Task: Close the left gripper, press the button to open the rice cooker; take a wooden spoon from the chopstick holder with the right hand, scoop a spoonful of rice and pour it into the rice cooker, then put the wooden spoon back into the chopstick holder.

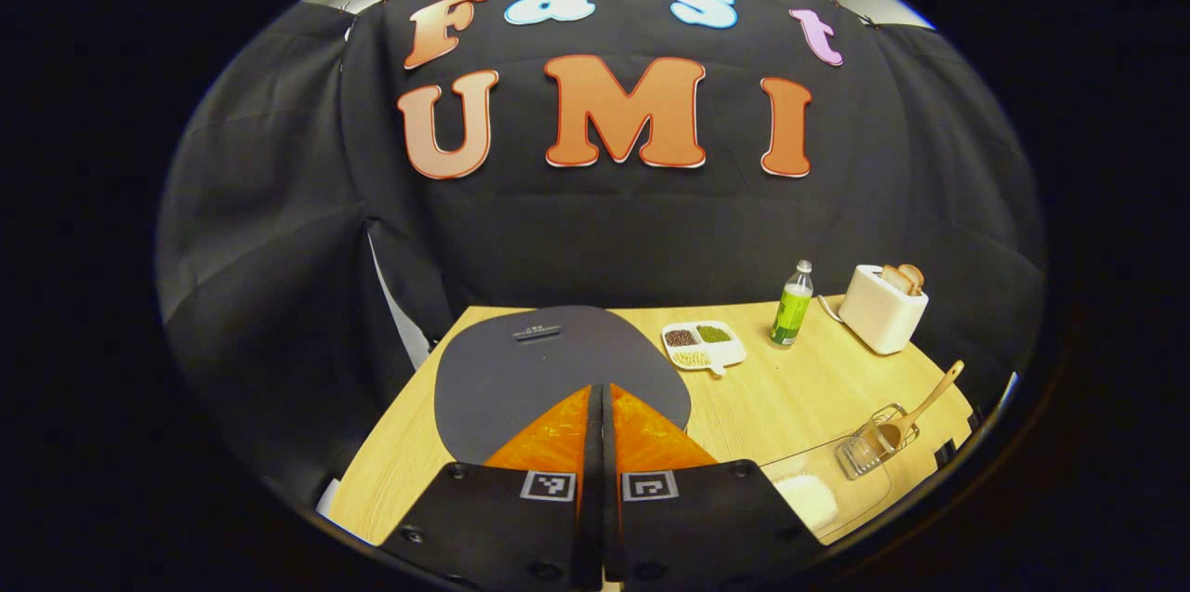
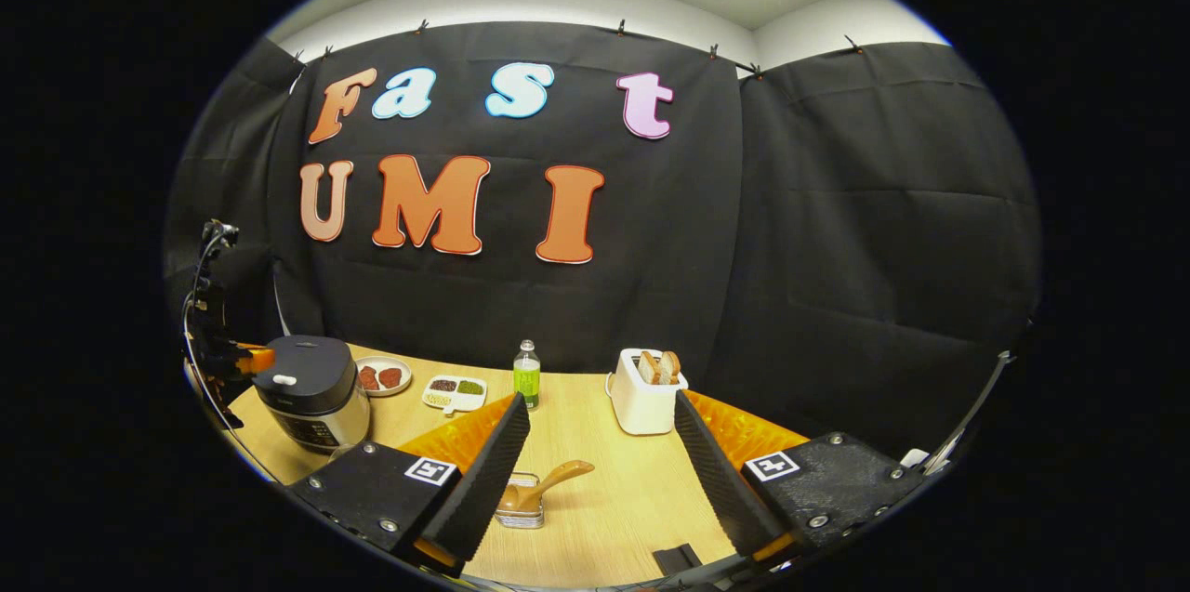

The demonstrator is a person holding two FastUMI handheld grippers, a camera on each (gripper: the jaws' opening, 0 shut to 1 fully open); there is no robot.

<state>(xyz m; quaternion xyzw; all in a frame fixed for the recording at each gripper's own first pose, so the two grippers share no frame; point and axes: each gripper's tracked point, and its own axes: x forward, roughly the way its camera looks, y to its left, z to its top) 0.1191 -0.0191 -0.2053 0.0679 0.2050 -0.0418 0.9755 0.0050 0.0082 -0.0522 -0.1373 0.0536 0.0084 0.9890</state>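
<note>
So far, only the first small step can be counted as done. Farthest left, the left gripper [image 1: 602, 425] is clenched with its fingers pressed together on nothing, and it is held just above the dark lid of the cooker [image 1: 548, 369], which is still shut; the same gripper is seen from afar in the right gripper view, hovering at the cooker's [image 2: 311, 392] left edge, beside the small pale button [image 2: 284, 379] on the lid. Whether that button is already being touched cannot be told, so the pressing is judged not yet finished. Further right on the table [image 1: 762, 397], a divided dish [image 1: 704, 345] of beans, a bottle [image 1: 792, 306] and a toaster [image 1: 883, 306] are set along the back and play no part. Near the front right, the spoon [image 1: 916, 414] is leaned, handle up, in the wire holder [image 1: 872, 445], and a clear bowl of rice [image 1: 807, 497] is placed just beside it. The right gripper [image 2: 602, 471] is released, jaws wide apart, and is aimed at the spoon [image 2: 544, 483] in its holder [image 2: 521, 504] but kept well apart from it. Everything after the lid is thus left: taking the spoon, scooping, pouring and putting it back.
</note>
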